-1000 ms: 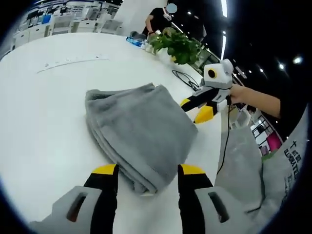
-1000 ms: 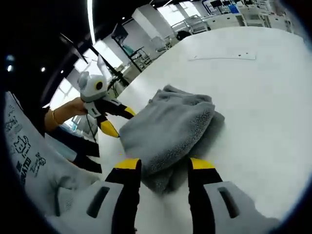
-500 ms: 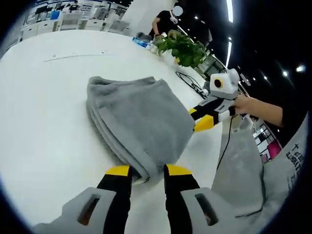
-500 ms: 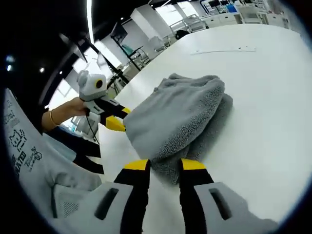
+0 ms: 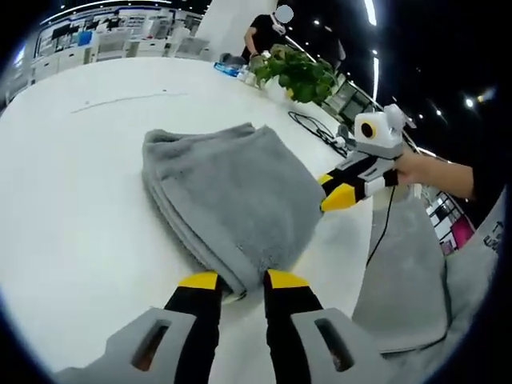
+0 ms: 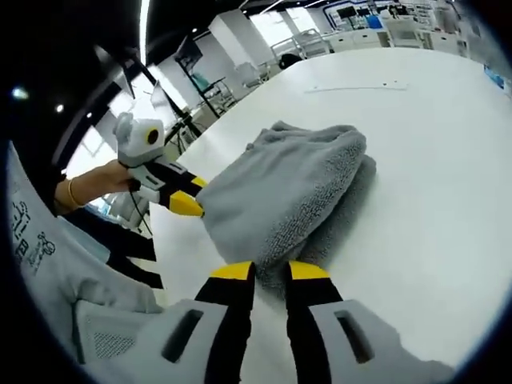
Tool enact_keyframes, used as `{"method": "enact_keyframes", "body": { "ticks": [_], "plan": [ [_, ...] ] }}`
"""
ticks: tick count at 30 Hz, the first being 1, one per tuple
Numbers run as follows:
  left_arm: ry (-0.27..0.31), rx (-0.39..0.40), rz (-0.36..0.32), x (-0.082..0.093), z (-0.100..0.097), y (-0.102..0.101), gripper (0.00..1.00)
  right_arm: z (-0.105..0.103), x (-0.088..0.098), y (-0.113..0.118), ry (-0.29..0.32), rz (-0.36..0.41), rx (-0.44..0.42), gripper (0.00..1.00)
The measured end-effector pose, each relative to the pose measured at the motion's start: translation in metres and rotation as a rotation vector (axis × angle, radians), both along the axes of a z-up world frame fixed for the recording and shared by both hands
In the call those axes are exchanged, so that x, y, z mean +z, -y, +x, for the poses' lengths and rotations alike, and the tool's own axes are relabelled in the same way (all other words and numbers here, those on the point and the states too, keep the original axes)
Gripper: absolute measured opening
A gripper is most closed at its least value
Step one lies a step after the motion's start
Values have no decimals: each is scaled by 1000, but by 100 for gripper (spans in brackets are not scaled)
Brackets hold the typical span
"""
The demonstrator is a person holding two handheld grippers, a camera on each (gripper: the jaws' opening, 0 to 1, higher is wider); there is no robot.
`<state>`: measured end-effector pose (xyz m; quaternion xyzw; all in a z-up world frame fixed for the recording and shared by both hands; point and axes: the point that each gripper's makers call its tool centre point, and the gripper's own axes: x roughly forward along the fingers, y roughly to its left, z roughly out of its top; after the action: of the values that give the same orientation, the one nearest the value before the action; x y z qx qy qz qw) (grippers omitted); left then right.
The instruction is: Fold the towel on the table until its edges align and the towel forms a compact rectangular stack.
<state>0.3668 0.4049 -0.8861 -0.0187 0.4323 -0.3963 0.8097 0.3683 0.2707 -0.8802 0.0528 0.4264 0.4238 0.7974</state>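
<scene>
You have one grey terry towel (image 5: pixel 228 192) in front of you, folded into a thick stack of several layers and lying on the white table (image 5: pixel 72 200). It sits near the table's near edge, with open white surface beyond it.

You hold two grippers, each with yellow-tipped black jaws. In the left gripper view, your left gripper (image 5: pixel 238 280) has its jaws drawn narrow, pinching the near corner of the stacked towel between the yellow tips. Your right gripper (image 5: pixel 336 190) comes in from the right of that view, its jaws meeting the towel's right-hand corner, with your hand (image 5: pixel 420 170) behind it.

In the right gripper view, the right gripper (image 6: pixel 268 270) is likewise closed down narrow on the towel's (image 6: pixel 288 196) near edge, the fabric bunched between the two tips. The left gripper (image 6: pixel 182 196) enters from the left, its jaw tips touching the towel's left corner, held by your other hand (image 6: pixel 96 180) with one thin bracelet on the wrist.

Far across the table stands one green leafy plant (image 5: pixel 300 74), and one person in a black top (image 5: pixel 262 34) is beyond it. A thin dark cable (image 5: pixel 312 126) lies on the table near the plant. There is print on your grey sleeve (image 6: pixel 20 236) at the left edge, but it is too distorted to read.
</scene>
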Motion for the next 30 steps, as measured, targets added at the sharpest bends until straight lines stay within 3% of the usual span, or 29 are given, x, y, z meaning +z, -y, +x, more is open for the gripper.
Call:
{"method": "enact_keyframes", "body": {
  "ticks": [4, 15, 30],
  "plan": [
    [61, -21, 39, -2, -6, 1, 20, -10, -4, -2, 76, -58, 16, 11],
    [132, -63, 112, -12, -18, 3, 18, -24, -17, -2, 175, -157, 46, 10],
    [219, -60, 131, -19, -14, 2, 16, -21, -23, -3, 286, -177, -1, 10]
  ]
}}
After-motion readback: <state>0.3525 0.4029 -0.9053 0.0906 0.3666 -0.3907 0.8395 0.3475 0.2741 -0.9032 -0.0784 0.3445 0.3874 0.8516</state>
